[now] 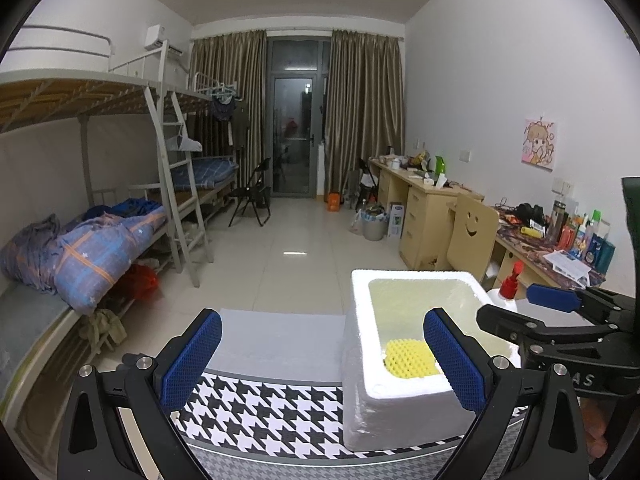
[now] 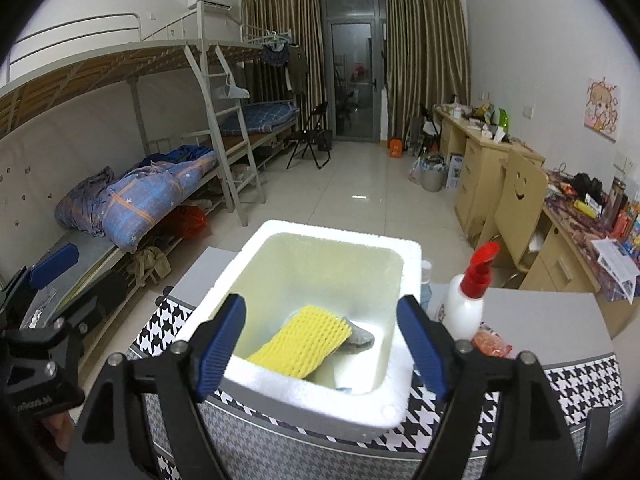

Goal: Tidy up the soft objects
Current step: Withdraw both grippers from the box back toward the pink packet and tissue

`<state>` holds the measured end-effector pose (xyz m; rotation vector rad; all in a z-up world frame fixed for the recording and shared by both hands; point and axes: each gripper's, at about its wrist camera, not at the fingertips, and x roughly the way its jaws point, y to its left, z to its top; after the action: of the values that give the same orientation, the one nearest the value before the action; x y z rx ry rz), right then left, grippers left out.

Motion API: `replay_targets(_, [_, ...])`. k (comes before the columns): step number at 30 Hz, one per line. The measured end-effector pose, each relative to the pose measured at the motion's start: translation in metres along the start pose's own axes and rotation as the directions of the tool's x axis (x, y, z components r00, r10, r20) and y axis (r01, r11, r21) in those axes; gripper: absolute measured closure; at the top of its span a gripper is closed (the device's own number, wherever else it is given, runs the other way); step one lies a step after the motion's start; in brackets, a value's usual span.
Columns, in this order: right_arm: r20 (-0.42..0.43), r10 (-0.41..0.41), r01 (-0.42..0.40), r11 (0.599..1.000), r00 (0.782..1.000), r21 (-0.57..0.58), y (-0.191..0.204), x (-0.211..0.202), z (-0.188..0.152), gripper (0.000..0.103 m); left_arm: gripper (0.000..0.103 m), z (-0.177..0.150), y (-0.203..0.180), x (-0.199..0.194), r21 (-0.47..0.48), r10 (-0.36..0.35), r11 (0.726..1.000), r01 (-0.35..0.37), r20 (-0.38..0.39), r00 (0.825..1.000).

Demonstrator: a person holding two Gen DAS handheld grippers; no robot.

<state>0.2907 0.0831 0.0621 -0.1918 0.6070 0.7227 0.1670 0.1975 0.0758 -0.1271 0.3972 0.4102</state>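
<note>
A white foam box (image 2: pixel 396 404) stands on a table with a houndstooth cloth (image 1: pixel 264 412). Inside it lie a yellow foam net sleeve (image 2: pixel 306 340) and a grey soft piece (image 2: pixel 360 338) partly under it. The box also shows in the left wrist view (image 1: pixel 360 392), with the yellow sleeve (image 1: pixel 408 358) at its near corner. My right gripper (image 2: pixel 324 350) is open and empty, hovering just above the box's near rim. My left gripper (image 1: pixel 320 364) is open and empty, over the cloth at the box's left side. The right gripper (image 1: pixel 516 308) shows at the right in the left wrist view.
A white pump bottle with a red top (image 2: pixel 466 300) and an orange packet (image 2: pixel 490 344) stand right of the box. Bunk beds (image 1: pixel 100 240) line the left wall. Desks (image 1: pixel 432 208) and a smiley-face chair (image 1: pixel 472 232) line the right wall.
</note>
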Motion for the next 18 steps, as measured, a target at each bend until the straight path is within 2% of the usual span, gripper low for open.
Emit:
replay_targets(10, [0.073,0.0,0.001,1.0,0.997,-0.01,0.0,-0.046,-0.008,0.013,0.002,0.0,-0.009,-0.024,0.015,-0.021,1.0,0.021,0.024,0.999])
replay_targets(18, [0.099,-0.005,0.006,1.0,0.995,-0.009,-0.004,-0.07,-0.02,0.012,0.001,-0.001,-0.022,-0.048,0.037,-0.05,0.998,0.049,0.044,0.998])
